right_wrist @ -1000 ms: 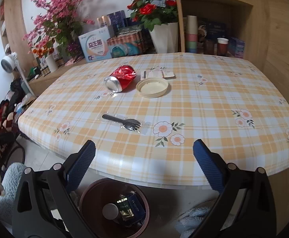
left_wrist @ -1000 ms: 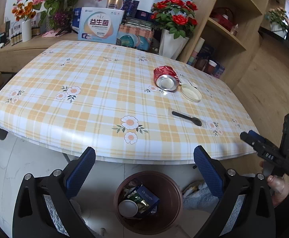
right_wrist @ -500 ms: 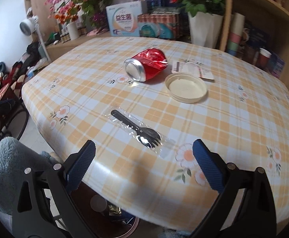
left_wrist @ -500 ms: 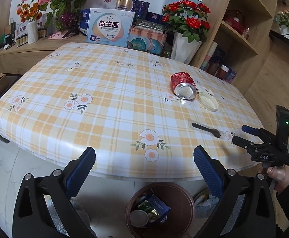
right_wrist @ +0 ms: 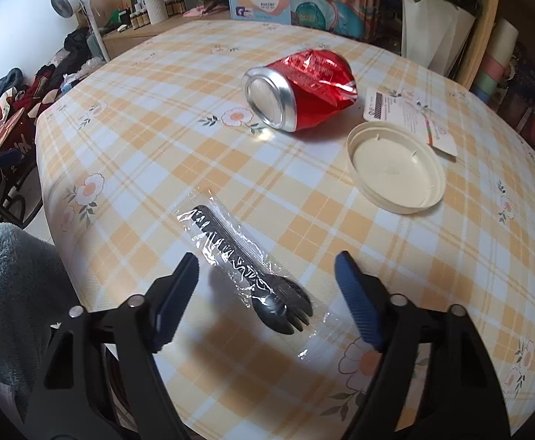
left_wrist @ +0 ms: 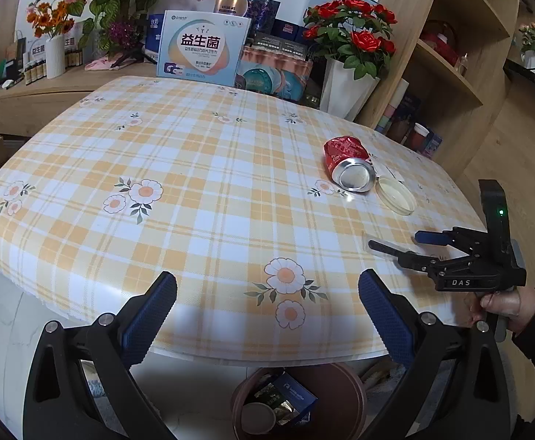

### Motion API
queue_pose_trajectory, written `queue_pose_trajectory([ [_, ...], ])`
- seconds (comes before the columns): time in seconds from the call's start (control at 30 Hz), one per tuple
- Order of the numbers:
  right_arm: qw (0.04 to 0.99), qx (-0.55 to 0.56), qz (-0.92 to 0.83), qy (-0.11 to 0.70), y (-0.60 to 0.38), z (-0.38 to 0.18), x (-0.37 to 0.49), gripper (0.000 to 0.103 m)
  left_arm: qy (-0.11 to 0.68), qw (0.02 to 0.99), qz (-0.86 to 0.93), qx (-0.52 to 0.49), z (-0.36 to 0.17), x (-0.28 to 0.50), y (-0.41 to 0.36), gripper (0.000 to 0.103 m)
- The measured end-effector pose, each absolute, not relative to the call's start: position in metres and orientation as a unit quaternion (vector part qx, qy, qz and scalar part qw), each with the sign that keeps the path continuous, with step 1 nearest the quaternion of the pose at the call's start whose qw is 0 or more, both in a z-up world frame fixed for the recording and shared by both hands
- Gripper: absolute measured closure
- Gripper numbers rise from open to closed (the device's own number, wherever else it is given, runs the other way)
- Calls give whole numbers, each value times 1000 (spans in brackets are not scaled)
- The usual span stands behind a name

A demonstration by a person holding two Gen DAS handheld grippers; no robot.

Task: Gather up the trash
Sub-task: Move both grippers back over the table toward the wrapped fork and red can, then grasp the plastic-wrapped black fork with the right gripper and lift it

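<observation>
- Right gripper (right_wrist: 265,288) hung released over the wrapped fork (right_wrist: 253,271); left gripper (left_wrist: 267,315) was released too
- Bin (left_wrist: 337,399) already held some trash
- Fork, can (right_wrist: 297,91), lid (right_wrist: 396,168) and slip (right_wrist: 407,110) remained

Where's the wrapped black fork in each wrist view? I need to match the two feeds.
Left wrist: wrapped fork at right table edge, partly hidden by the right gripper.
Right wrist: lower centre, between the open fingers.
Shared landmark: crushed red can.
</observation>
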State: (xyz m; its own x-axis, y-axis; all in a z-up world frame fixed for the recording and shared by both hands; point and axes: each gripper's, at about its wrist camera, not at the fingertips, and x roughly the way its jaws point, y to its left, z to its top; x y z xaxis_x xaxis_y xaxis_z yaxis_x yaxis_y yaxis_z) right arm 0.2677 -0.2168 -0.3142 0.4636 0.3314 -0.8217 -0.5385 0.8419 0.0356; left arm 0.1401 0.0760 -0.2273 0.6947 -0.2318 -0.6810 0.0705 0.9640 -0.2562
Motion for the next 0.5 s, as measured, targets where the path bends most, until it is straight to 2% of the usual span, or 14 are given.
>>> queue_pose_trajectory([
  [0.27, 835, -141, 270, 458, -204, -320, 270, 36, 387, 911, -85, -116, -236, 145, 78, 6],
  [0.37, 832, -141, 277, 460, -202, -319, 272, 48, 388, 910, -87, -114, -236, 145, 75, 6],
  [0.43, 829, -137, 277, 467, -201, -317, 275, 68, 389, 910, -89, -113, -236, 146, 74, 6],
  [0.5, 824, -133, 277, 475, -200, -315, 276, 80, 389, 910, -90, -112, -236, 147, 73, 6],
])
